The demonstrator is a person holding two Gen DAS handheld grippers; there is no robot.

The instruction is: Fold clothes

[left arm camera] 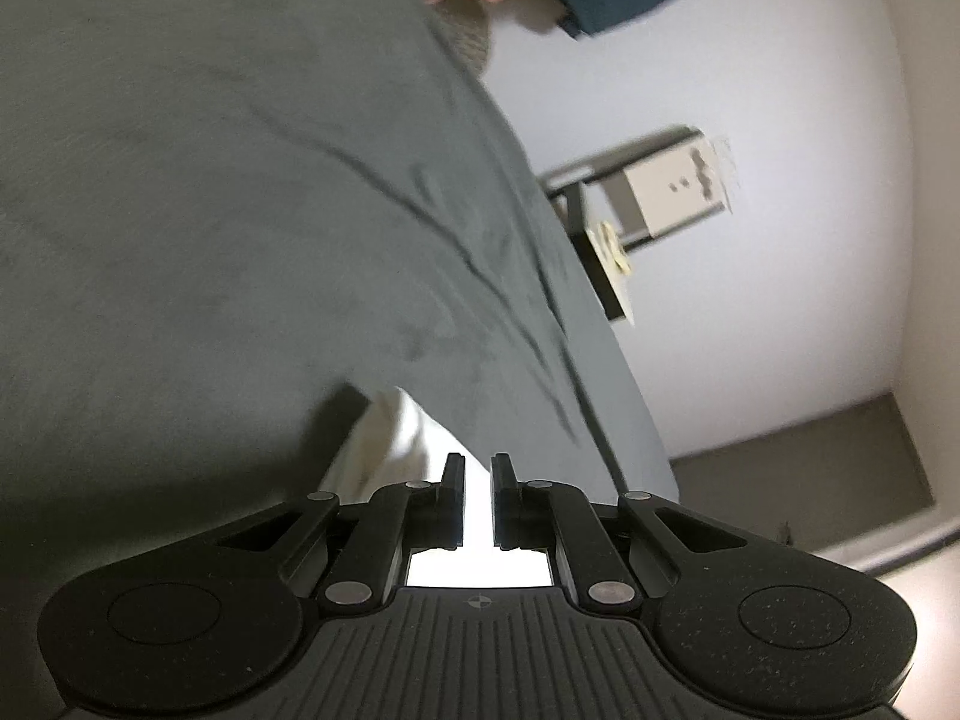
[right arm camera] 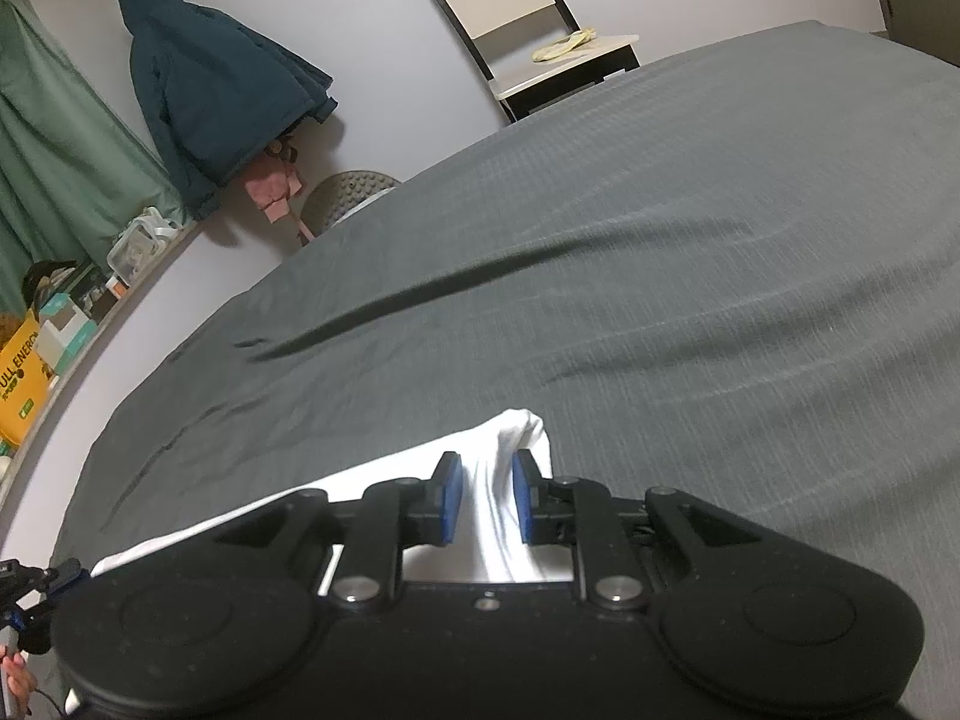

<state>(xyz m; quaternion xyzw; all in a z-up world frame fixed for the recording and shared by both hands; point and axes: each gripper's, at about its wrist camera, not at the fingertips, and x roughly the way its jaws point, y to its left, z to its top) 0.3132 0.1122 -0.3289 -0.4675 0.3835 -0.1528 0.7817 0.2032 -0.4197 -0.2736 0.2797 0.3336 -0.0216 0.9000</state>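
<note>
A white garment (right arm camera: 504, 438) lies on a bed with a grey cover (right arm camera: 660, 252). In the right wrist view my right gripper (right arm camera: 487, 468) has its jaws a little apart, with a bunched corner of the white garment between the blue pads (right arm camera: 451, 480). In the left wrist view my left gripper (left arm camera: 477, 471) has its jaws close together around an edge of the white garment (left arm camera: 408, 438), which runs between them. Most of the garment is hidden under both grippers. The left gripper (right arm camera: 36, 588) also shows at the lower left of the right wrist view.
A chair (right arm camera: 540, 18) stands against the white wall beyond the bed. A dark blue jacket (right arm camera: 204, 78) hangs on the wall, with green curtains (right arm camera: 54, 150) and a shelf of boxes (right arm camera: 72, 306) at the left. The grey cover (left arm camera: 210, 210) fills the left wrist view.
</note>
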